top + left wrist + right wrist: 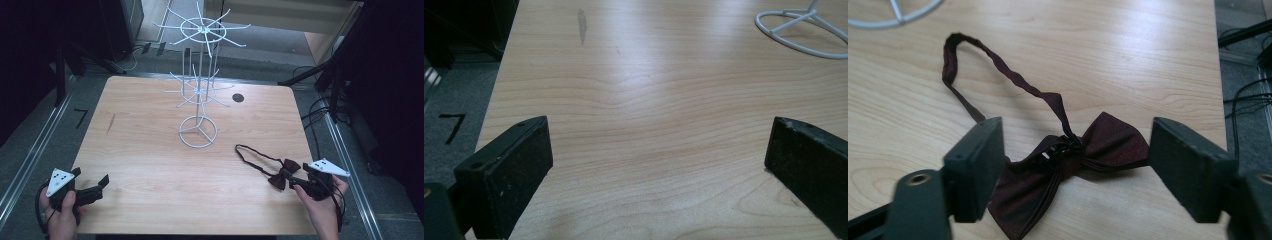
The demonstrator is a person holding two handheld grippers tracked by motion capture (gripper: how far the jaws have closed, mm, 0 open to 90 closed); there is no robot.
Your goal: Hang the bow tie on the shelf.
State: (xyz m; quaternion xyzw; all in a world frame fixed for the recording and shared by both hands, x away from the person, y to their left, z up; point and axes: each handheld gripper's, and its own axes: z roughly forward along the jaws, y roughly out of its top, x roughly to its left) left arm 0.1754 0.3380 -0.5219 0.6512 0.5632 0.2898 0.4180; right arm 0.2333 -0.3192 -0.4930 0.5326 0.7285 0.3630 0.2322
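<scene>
At the table's near right edge, the right gripper (1075,165) is standing with jaws wide apart around a dark red bow tie (1068,165), not pressing it. The left gripper (659,165) is hovering wide open over bare wooden table (639,90), holding nothing. Farther back, a white wire display stand (199,100) is rising.
</scene>
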